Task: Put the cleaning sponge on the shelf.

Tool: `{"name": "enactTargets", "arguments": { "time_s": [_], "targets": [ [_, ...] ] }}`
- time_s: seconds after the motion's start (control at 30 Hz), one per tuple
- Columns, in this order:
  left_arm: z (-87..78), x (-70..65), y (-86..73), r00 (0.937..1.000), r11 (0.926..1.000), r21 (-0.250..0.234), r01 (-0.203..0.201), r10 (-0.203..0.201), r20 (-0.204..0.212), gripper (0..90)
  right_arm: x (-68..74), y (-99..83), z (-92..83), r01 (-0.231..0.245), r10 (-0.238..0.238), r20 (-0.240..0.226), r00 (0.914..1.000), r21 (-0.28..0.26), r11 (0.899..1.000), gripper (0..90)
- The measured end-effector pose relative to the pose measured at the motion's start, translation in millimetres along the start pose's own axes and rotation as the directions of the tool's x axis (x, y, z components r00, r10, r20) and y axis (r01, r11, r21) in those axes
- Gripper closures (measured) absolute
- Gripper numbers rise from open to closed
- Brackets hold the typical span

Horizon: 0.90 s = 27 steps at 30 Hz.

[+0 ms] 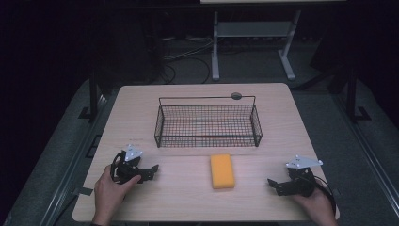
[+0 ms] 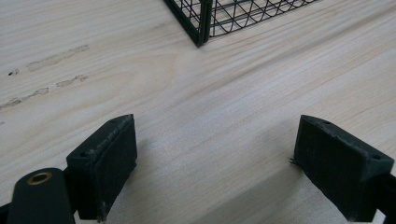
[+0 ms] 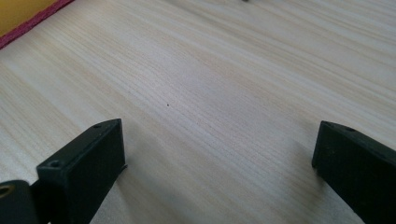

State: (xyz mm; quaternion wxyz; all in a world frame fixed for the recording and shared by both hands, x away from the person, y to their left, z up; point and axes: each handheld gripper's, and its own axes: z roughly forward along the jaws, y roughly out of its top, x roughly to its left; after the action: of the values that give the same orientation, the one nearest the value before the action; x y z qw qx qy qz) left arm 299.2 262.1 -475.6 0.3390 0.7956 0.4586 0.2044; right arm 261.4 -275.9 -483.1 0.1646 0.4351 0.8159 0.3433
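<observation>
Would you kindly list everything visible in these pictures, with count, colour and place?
sponge: one, yellow-orange, near middle of the table, in front of the basket
wire basket: one, black, empty, centre of the table
table: one, light wood
round grommet: one, grey, far edge of the table
white frame: one, on the floor beyond the table
left gripper: one, black, open, near left
right gripper: one, black, open, near right
hands: two, holding the grippers

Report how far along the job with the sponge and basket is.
Nothing looks done yet: the yellow sponge lies flat on the table, in front of the wire basket, which holds nothing. In hand: the left gripper and right gripper rest either side of the sponge, jaws open, holding nothing. Left, judging by the layout: probably grasping the sponge and putting it in the basket.
</observation>
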Motion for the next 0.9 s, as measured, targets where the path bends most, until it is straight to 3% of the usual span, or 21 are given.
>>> {"name": "enactTargets", "arguments": {
  "time_s": [0.4,0.57,0.73,0.9],
  "targets": [
    [0.0,0.1,0.0,1.0,1.0,0.0,0.0,0.0,0.0,12.5,-0.2,-0.3,-0.6,0.0,0.0,-0.002,1.0,0.0,1.0,3.3],
    [-0.1,0.2,0.0,1.0,1.0,0.001,0.0,0.0,0.001,12.5,-1.9,4.4,-8.8,-0.023,0.023,0.015,0.9996,0.026,0.999,15.4],
    [-0.1,0.2,0.0,1.0,1.0,0.001,0.0,0.0,0.0,12.6,-0.1,6.9,-15.4,-0.04,0.04,-0.005,0.9992,0.012,0.999,24.8],
    [-0.1,0.2,0.0,1.0,1.0,0.001,0.0,0.0,0.0,12.5,4.6,12.1,-23.2,-0.031,0.031,-0.049,0.9983,-0.006,1.0,47.3]
  ]
}}
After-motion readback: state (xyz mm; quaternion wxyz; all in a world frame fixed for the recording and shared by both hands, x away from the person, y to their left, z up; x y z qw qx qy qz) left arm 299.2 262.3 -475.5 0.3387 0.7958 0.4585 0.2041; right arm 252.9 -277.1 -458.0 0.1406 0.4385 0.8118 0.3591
